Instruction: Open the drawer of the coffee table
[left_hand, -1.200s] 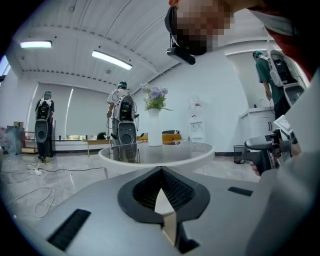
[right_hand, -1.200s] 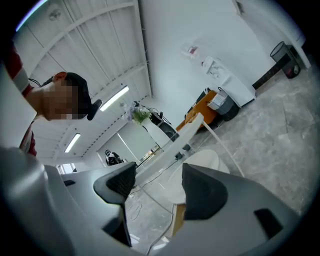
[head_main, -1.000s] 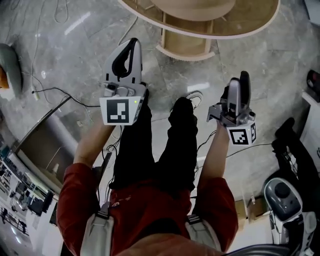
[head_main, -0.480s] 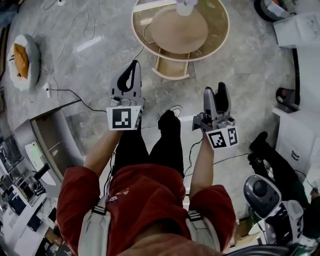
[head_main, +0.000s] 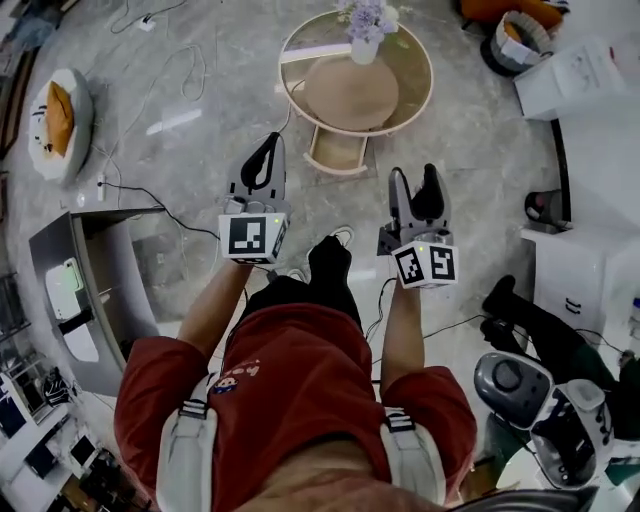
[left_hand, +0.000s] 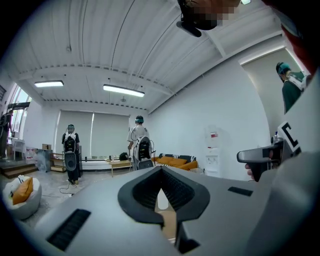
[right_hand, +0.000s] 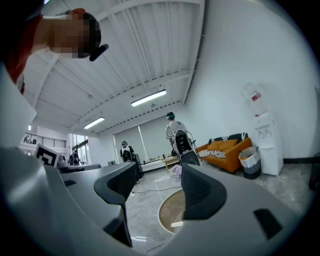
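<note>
The round wooden coffee table (head_main: 400, 85) stands on the grey floor ahead of me, with a vase of flowers (head_main: 365, 20) on top. Its pale wooden drawer (head_main: 338, 152) juts out from under the near rim. My left gripper (head_main: 270, 150) hangs a short way in front of the drawer, apart from it, its jaws shut on nothing (left_hand: 161, 172). My right gripper (head_main: 414, 185) is held level with it to the right, open and empty (right_hand: 160, 192). The table top (right_hand: 172, 212) shows between the right gripper's fingers, well ahead.
My legs and shoe (head_main: 330, 255) stand between the grippers. Cables (head_main: 150, 190) trail across the floor on the left, near a white beanbag (head_main: 60, 120). A grey counter (head_main: 100, 290) is at the left. White cabinets (head_main: 590, 270) and a machine (head_main: 530, 390) are at the right. Other people (left_hand: 139, 145) stand far off.
The head view has pulled back, so the whole table now shows and looks farther away. Both grippers stay raised in front of me; the right one has drifted left, nearer the left one.
</note>
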